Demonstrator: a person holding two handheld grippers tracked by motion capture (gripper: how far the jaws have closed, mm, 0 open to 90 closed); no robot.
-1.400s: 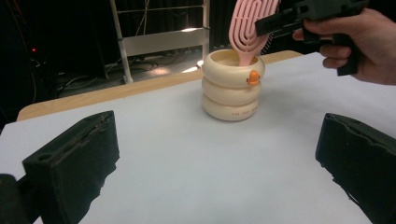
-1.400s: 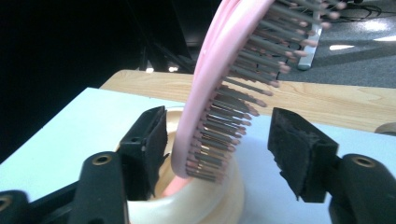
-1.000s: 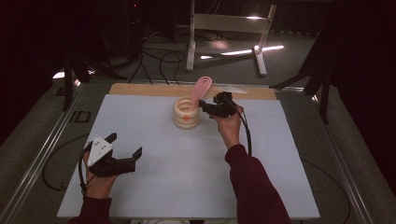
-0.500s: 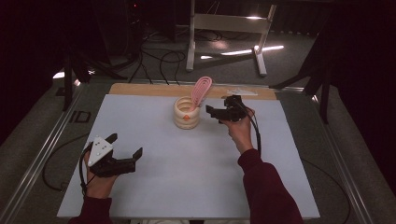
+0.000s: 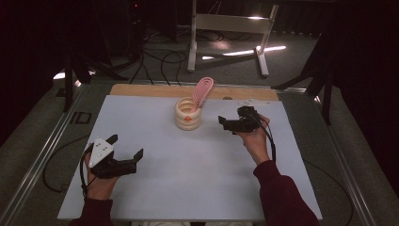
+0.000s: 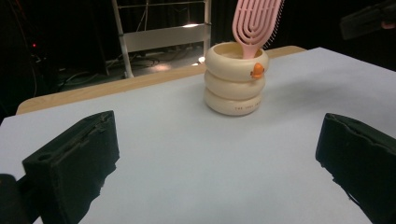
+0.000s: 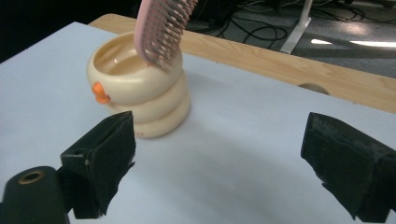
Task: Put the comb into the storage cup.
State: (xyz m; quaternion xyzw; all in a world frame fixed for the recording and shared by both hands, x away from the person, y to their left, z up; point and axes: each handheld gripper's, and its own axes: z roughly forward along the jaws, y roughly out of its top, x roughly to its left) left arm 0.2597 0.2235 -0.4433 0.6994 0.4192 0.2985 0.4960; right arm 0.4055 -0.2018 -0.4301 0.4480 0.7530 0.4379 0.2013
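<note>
A cream ringed cup [image 5: 187,114] with a small orange knob stands upright at the back middle of the white mat [image 5: 188,179]. A pink hairbrush [image 5: 202,92] leans in it, head up. My right gripper [image 5: 229,117] hovers to the right of the cup, apart from it, open and holding nothing. In the right gripper view the cup [image 7: 140,88] and the hairbrush [image 7: 163,28] lie ahead and to the left of the wide-spread jaws. My left gripper [image 5: 126,146] rests low at the mat's front left, open, with nothing between its fingers. Its own view shows the cup [image 6: 236,79] well ahead.
A wooden board [image 5: 150,90] runs along the mat's far edge. Behind the table stand a white metal frame [image 5: 230,28] and cables on the floor [image 5: 160,61]. Metal rails [image 5: 51,146] border the table on both sides.
My right gripper has drawn back from the cup, to the right and toward the person. The hairbrush stays in the cup. The left gripper has not moved.
</note>
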